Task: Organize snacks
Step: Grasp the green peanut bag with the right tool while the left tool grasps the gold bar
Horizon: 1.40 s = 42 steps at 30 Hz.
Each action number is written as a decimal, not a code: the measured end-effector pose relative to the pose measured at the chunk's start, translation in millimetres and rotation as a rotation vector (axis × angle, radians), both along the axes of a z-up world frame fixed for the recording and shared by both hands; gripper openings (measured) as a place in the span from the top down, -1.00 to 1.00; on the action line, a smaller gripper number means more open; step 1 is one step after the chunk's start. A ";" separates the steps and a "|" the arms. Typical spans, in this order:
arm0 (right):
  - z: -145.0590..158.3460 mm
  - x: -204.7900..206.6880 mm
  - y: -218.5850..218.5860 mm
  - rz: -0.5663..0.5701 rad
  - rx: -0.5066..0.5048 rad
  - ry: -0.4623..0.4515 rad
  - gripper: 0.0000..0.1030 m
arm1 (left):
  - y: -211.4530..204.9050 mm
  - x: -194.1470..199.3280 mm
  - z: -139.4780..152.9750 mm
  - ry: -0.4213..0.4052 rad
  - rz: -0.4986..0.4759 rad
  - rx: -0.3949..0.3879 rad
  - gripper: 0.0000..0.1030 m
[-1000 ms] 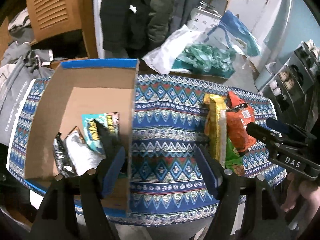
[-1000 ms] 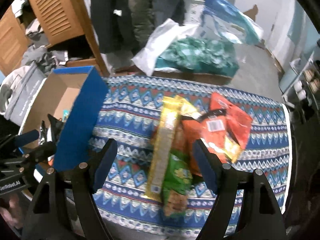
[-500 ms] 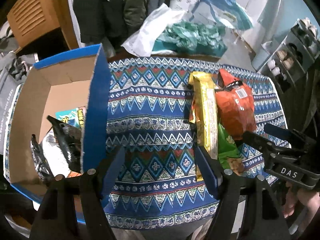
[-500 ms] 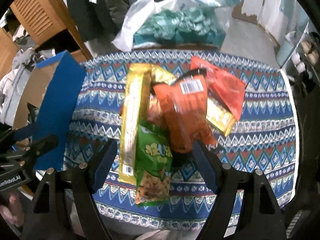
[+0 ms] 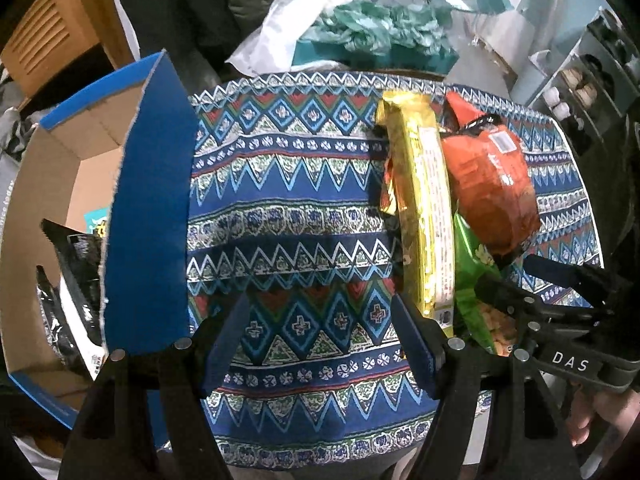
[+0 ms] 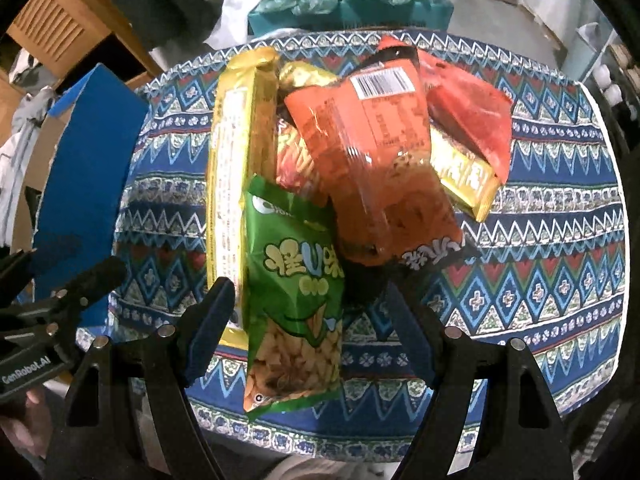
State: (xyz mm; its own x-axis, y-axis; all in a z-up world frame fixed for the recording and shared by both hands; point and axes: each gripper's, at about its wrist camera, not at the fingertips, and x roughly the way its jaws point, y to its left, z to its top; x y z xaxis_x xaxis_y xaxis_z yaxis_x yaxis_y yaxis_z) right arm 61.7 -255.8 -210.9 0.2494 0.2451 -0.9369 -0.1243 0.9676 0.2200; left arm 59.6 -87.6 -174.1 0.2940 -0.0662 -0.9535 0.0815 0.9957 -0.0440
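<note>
Both tools stood spread and empty: the right tool point(image 6: 308, 328) hung low at the bottom of its frame with its jaws either side of the green snack bag point(image 6: 296, 304), seemingly lined up to pick it first because it lay nearest and on top. Beyond it at centre frame the yellow packet point(image 6: 236, 160) and orange bag point(image 6: 372, 160) lay heaped on the patterned table point(image 6: 560, 240). The left tool point(image 5: 316, 336) waited over bare cloth, while the cardboard box point(image 5: 148, 208) at left frame already held some dark packets point(image 5: 76, 280).
</note>
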 end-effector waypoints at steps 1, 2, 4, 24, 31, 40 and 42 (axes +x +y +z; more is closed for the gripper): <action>-3.2 0.9 0.2 -0.001 0.002 0.005 -0.51 | -1.1 0.3 -2.1 0.004 -0.004 0.004 -0.44; -5.2 1.7 0.7 -0.002 0.002 0.010 -0.51 | -1.9 0.6 -3.8 0.007 -0.008 0.007 -0.44; -11.1 3.7 2.3 -0.002 0.000 0.024 -0.51 | -2.7 1.4 -6.6 0.012 -0.012 0.014 -0.44; -36.0 -4.7 0.3 0.023 0.009 0.080 0.13 | -16.4 23.9 -27.0 0.072 0.004 -0.047 -0.44; -57.4 1.6 -9.2 0.004 0.044 0.100 -0.33 | -25.6 34.2 -31.9 0.090 0.020 -0.072 -0.45; -65.4 4.1 -11.6 0.029 0.064 0.050 -0.04 | -40.3 45.9 -36.0 0.093 0.030 -0.099 -0.54; -58.2 2.7 -18.6 0.026 0.058 0.043 0.11 | -43.9 48.5 -36.4 0.093 0.035 -0.109 -0.54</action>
